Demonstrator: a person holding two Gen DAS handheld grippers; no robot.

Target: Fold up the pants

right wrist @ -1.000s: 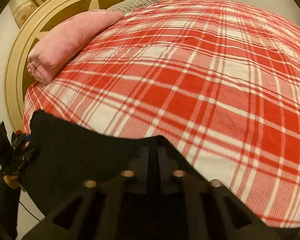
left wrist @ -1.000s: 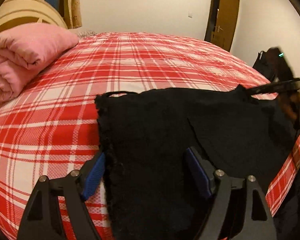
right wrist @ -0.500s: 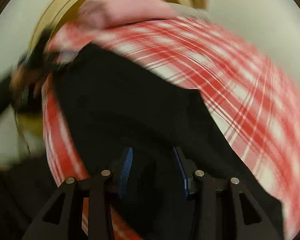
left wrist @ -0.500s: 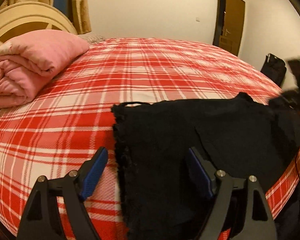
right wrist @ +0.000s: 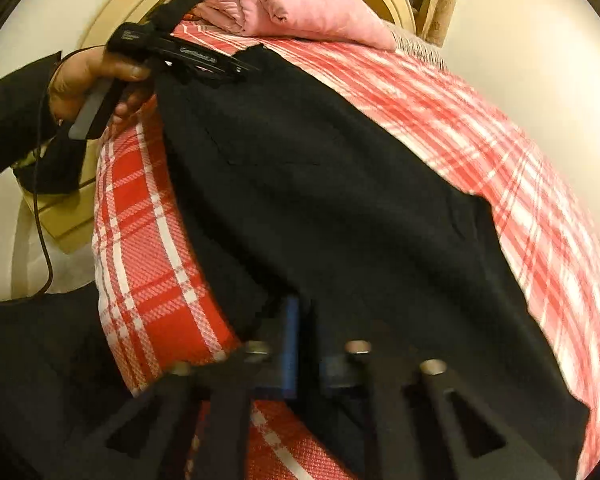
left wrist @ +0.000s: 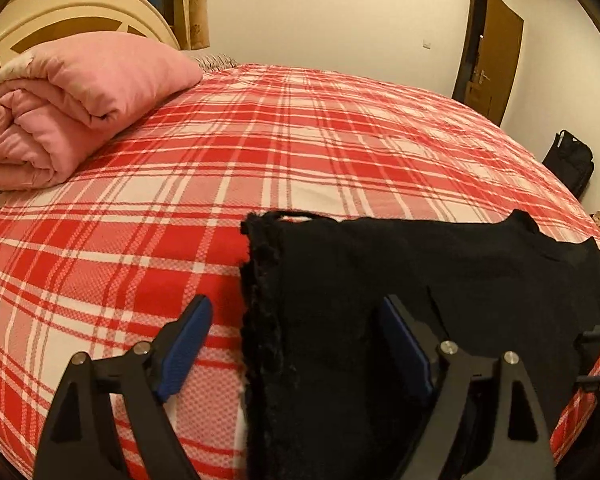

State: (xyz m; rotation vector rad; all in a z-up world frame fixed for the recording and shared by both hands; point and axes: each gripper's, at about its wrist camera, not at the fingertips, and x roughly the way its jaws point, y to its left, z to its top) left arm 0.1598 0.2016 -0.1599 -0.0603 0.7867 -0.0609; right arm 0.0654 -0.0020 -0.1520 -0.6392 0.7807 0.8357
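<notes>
Black pants (left wrist: 440, 280) lie folded on your plaid bed (left wrist: 260, 140), near its edge — your left gripper (left wrist: 296, 340) has its fingers spread over their frayed end, and your right gripper (right wrist: 306, 344) has just closed, pinching the cloth.

a wide bed is covered by a red and white checked sheet (left wrist: 300, 152). at the far left of the bed a pink blanket (left wrist: 76, 100) lies rolled and folded, it rests against a cream headboard (left wrist: 72, 16) with a round shape and open cut-outs. behind the headboard hang beige curtains (left wrist: 190, 0) with a blue strip between them. the far wall (left wrist: 332, 16) is plain and light, with a small white switch on it. at the far right a brown wooden door (left wrist: 496, 56) stands open. on the floor at the right side, near the wall, stands a black bag (left wrist: 570, 162).
</notes>
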